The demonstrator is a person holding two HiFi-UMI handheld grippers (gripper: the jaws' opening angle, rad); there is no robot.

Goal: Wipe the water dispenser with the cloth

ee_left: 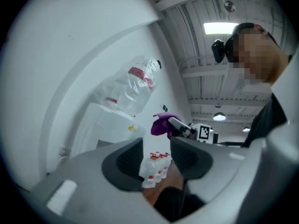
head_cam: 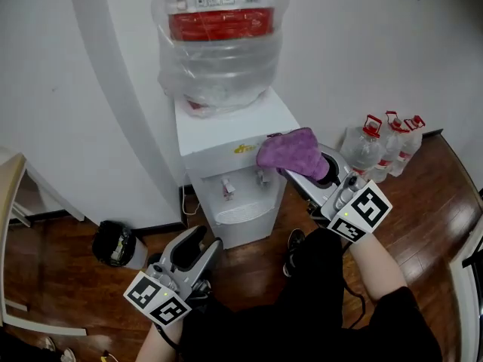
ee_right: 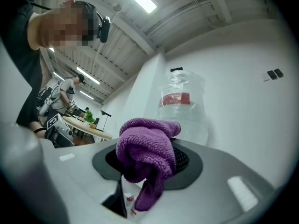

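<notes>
The white water dispenser [head_cam: 226, 134] stands against the wall, its top bottle [head_cam: 219, 44] wrapped in clear plastic. My right gripper [head_cam: 313, 163] is shut on a bunched purple cloth [head_cam: 289, 151], which sits at the dispenser's top front right corner, just above the taps [head_cam: 262, 176]. In the right gripper view the cloth [ee_right: 145, 150] fills the jaws and hangs down, with the bottle [ee_right: 180, 106] behind it. My left gripper [head_cam: 200, 241] is lower, in front of the dispenser's base. Its jaws stand a little apart with nothing between them [ee_left: 156, 153].
A black waste bin [head_cam: 113, 243] sits on the wood floor left of the dispenser. Several red-capped water jugs [head_cam: 377, 145] stand on the floor to its right. A table edge [head_cam: 11, 179] shows at far left. The person's legs are below.
</notes>
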